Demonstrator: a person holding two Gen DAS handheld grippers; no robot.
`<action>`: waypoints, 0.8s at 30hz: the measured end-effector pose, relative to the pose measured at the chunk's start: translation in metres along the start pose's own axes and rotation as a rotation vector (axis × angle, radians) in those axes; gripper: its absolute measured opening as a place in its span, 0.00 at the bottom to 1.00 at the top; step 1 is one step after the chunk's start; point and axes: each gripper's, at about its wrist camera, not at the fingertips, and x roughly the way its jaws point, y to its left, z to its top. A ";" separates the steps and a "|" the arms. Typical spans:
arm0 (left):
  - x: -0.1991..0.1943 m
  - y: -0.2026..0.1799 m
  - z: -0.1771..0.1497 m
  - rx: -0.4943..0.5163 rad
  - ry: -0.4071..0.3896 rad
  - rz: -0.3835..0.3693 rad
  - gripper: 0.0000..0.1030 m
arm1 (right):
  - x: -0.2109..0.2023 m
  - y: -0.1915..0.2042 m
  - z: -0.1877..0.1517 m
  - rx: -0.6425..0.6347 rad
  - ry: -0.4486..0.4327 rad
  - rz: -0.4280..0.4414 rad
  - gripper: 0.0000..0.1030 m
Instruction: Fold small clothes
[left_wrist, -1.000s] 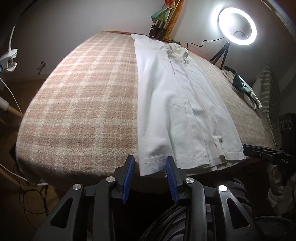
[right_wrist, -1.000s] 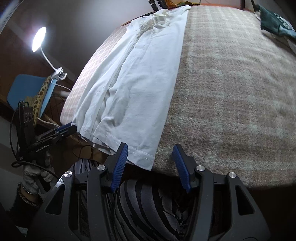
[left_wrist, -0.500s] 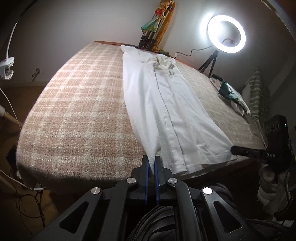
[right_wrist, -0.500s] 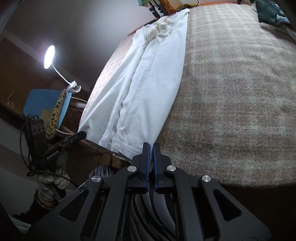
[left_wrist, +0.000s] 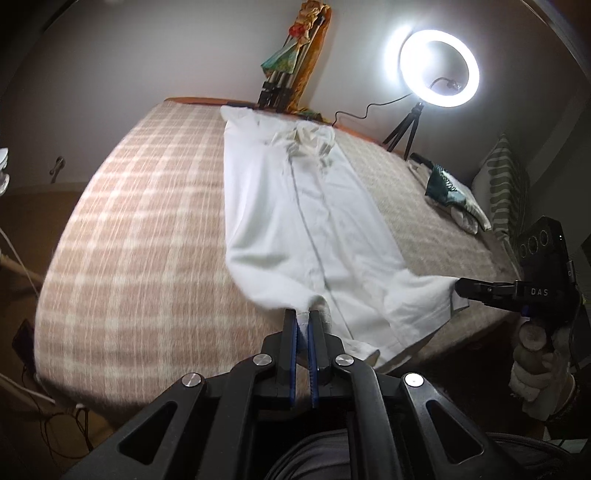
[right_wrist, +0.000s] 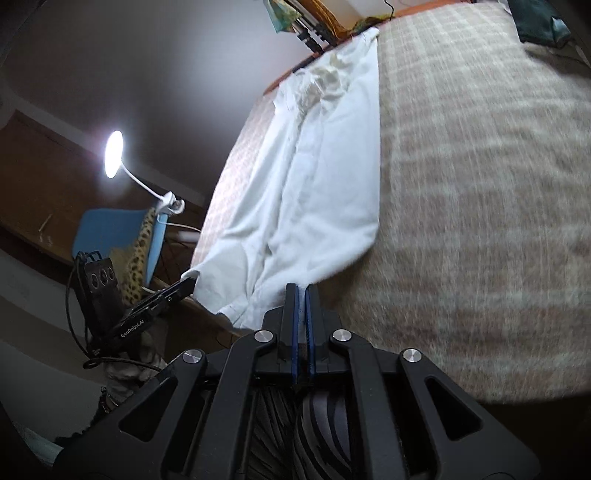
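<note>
A long white garment (left_wrist: 295, 206) lies lengthwise on a plaid blanket (left_wrist: 140, 229), folded narrow, collar at the far end. My left gripper (left_wrist: 303, 317) is shut on its near left hem corner and lifts it off the bed. My right gripper (right_wrist: 301, 291) is shut on the near right hem corner. In the left wrist view the right gripper (left_wrist: 458, 288) pinches the cloth at the right. In the right wrist view the left gripper (right_wrist: 190, 282) holds the other corner of the garment (right_wrist: 317, 177).
A lit ring light (left_wrist: 439, 70) on a tripod stands behind the bed. A green cloth (left_wrist: 443, 188) and a striped pillow (left_wrist: 506, 188) lie at the right. A clip lamp (right_wrist: 114, 153) and blue chair (right_wrist: 110, 232) stand to the left of the bed.
Both grippers closed on the hem corners of the white garment, then lifted them and moved forward over the bed, raising the near end of the cloth.
</note>
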 end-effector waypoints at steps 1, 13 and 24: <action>0.001 0.000 0.007 0.006 -0.004 0.005 0.02 | 0.000 0.002 0.007 -0.003 -0.008 -0.002 0.04; 0.052 0.025 0.088 0.011 -0.023 0.061 0.02 | 0.028 -0.004 0.097 0.008 -0.058 -0.060 0.04; 0.108 0.057 0.118 -0.007 0.008 0.119 0.27 | 0.071 -0.033 0.148 0.052 -0.032 -0.150 0.05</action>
